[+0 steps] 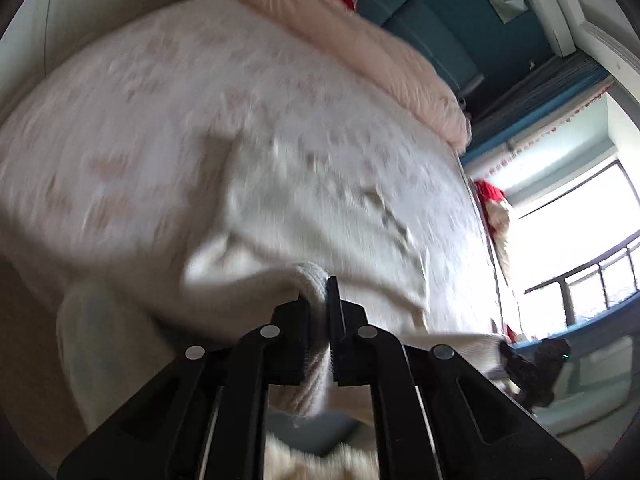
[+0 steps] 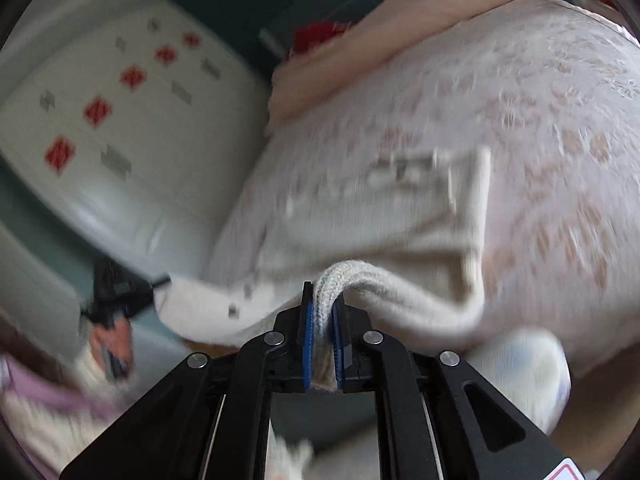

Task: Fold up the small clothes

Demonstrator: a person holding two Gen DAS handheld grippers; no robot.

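Observation:
A cream knitted garment with a faint grey pattern lies spread on a bed with a pale floral cover. My left gripper is shut on its ribbed edge, which bunches up between the black pads. In the right wrist view the same knit drapes over the bed cover, and my right gripper is shut on another stretch of the ribbed edge, between blue-lined pads. The other gripper shows at the lower right of the left view, and at the left edge of the right view. Both pictures are motion-blurred.
A pink folded duvet lies along the far side of the bed. A white wardrobe with red and grey diamonds stands beside the bed. A bright window with a railing is on the right. A pale bundle rests near the bed's front edge.

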